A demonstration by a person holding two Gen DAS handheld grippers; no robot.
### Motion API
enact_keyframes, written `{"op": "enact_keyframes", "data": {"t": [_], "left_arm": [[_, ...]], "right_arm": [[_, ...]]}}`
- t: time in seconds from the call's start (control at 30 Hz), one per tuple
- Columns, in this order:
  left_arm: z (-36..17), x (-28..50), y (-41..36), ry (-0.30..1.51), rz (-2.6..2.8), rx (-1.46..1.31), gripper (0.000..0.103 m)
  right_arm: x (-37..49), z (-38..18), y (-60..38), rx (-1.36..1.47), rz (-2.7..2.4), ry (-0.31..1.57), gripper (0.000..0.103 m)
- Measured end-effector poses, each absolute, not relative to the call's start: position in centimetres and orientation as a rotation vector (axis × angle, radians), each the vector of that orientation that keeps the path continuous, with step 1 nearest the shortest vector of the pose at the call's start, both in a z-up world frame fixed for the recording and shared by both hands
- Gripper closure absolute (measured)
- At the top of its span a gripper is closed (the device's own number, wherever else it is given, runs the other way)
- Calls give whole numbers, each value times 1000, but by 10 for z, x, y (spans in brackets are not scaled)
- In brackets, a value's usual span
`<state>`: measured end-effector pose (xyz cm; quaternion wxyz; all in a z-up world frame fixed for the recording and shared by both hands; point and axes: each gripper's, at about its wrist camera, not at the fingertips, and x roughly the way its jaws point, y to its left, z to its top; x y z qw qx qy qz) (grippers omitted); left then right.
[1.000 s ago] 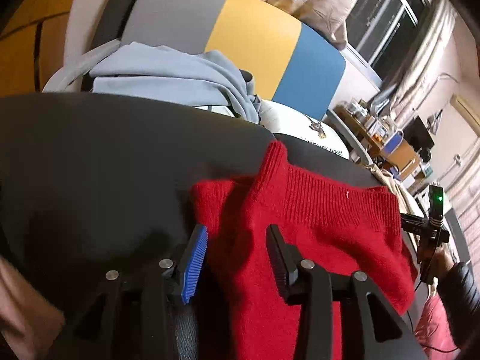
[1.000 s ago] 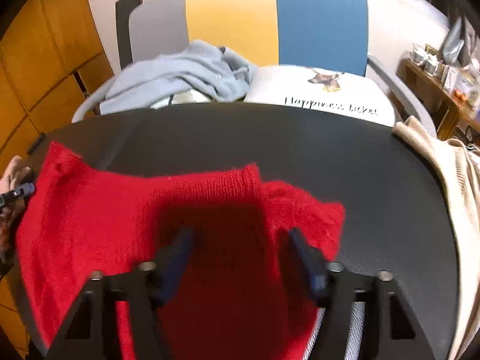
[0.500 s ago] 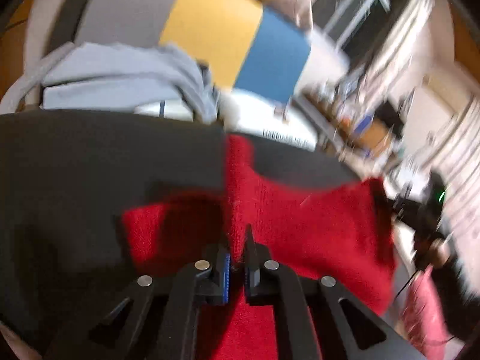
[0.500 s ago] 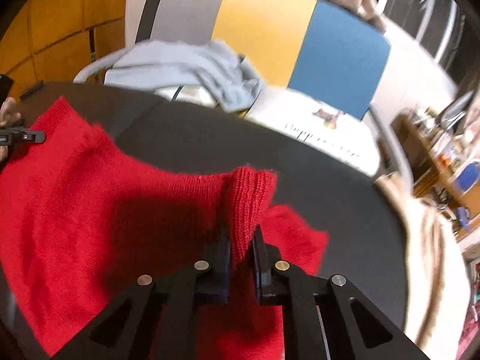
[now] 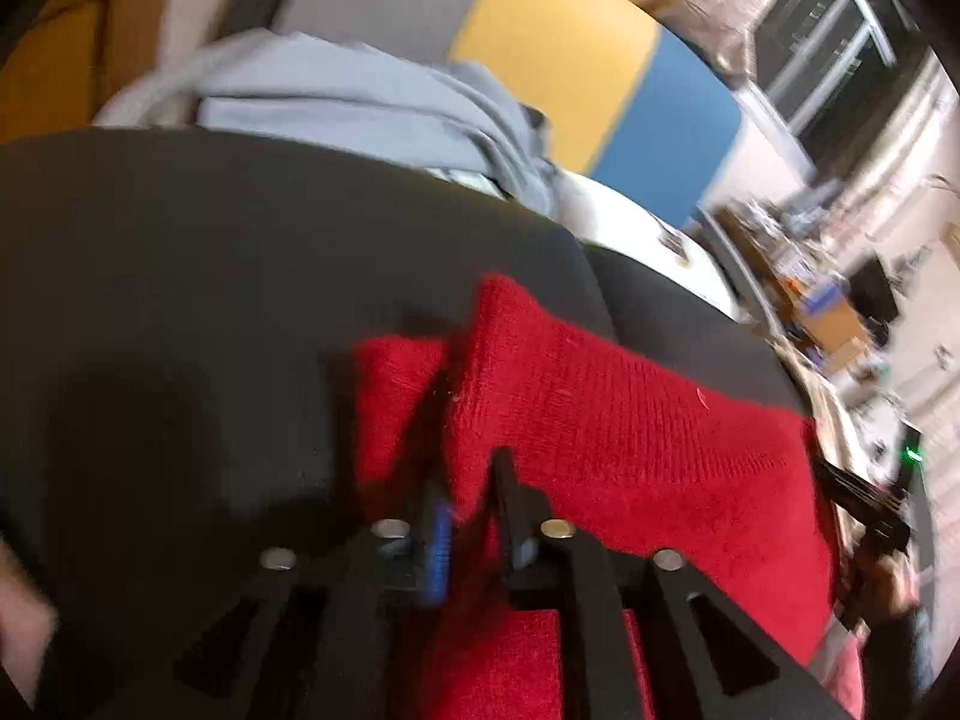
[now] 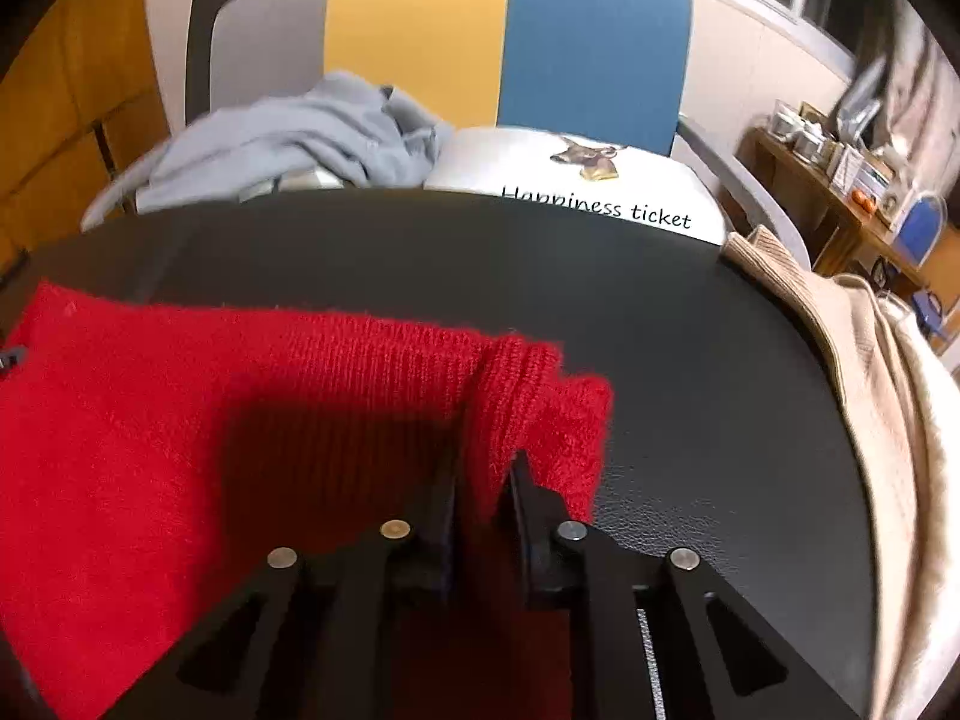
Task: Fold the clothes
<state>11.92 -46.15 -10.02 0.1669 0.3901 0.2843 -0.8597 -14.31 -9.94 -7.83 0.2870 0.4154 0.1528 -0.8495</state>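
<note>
The red knit sweater (image 6: 180, 420) lies spread on the black tabletop (image 6: 690, 360), filling the near half of the surface from about 7 to 5 o'clock in both wrist views. In the right wrist view the right gripper (image 6: 486, 480) angles steeply down at 6 o'clock, its jaws clamped on a raised ribbed fold of the sweater; they have just eased slightly wider, the knit still pinched between them. In the left wrist view the left gripper (image 5: 471, 492), likewise pitched down, pinches a raised corner of the sweater (image 5: 600, 420) between its blue-padded finger and black finger, the jaws having just opened a little with cloth between them. At 3 o'clock there, the right gripper (image 5: 864, 498) shows a green light. Beyond the table at 12 o'clock stands a grey, yellow and blue chair (image 6: 510, 30) holding a grey-blue garment (image 6: 288, 144) and a white cushion (image 6: 540, 168) printed "Happiness ticket". A beige knit (image 6: 870, 390) drapes over the table's edge at 3 o'clock.
</note>
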Motion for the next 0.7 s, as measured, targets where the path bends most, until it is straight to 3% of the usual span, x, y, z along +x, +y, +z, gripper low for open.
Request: {"op": "enact_keyframes", "data": {"t": [0.13,0.27,0.47,0.57,0.7], "left_arm": [[-65,145,-440,632,-2412,896,84],[-60,143,-396,593,-2572,920,81],[-109,153,-367,606,-2574,1149,81],[-113,181,-378,724,-2561,1173,83],[-109,196,-370,597,-2544,1207,83]], "right_arm": [[-127,-46,-82,1008,-2291,309,76],[-92,-37,-81,983,-2127,243,49],[-35,-88,-74,1145,-1948,206,46],[-3,-98,-49,1148,-1912,115,45],[19,-103,-11,1199,-1789,-99,45]]}}
